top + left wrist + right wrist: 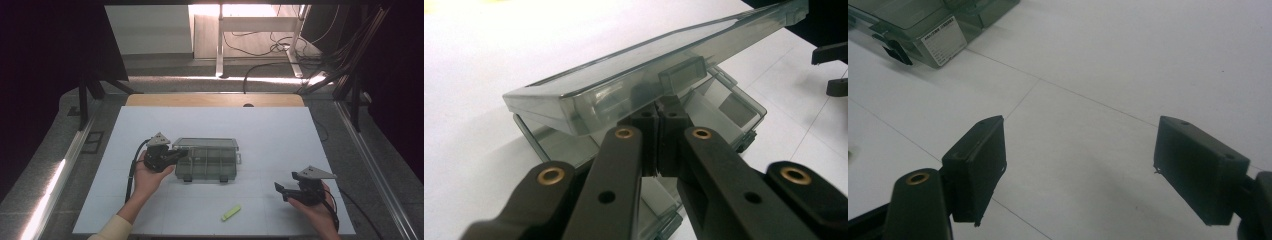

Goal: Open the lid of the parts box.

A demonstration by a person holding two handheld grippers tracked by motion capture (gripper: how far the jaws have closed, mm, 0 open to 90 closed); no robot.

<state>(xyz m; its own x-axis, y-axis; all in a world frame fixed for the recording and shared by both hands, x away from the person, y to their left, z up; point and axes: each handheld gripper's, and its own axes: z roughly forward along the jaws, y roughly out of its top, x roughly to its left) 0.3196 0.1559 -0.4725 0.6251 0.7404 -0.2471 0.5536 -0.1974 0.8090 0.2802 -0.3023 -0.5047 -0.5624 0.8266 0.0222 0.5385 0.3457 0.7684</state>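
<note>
Half the box (704,120) hides behind its lid (634,85).

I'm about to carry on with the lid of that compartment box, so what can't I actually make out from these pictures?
- Compartment box: whether anything lies in it; high view too small, and the raised lid hides it in the left gripper view.
- Left gripper: fingers shut under the lid's edge; contact hidden by the smoky plastic.
- Label: print too small, right gripper view.
- Yellow-green item: too small to identify, high view.
</note>
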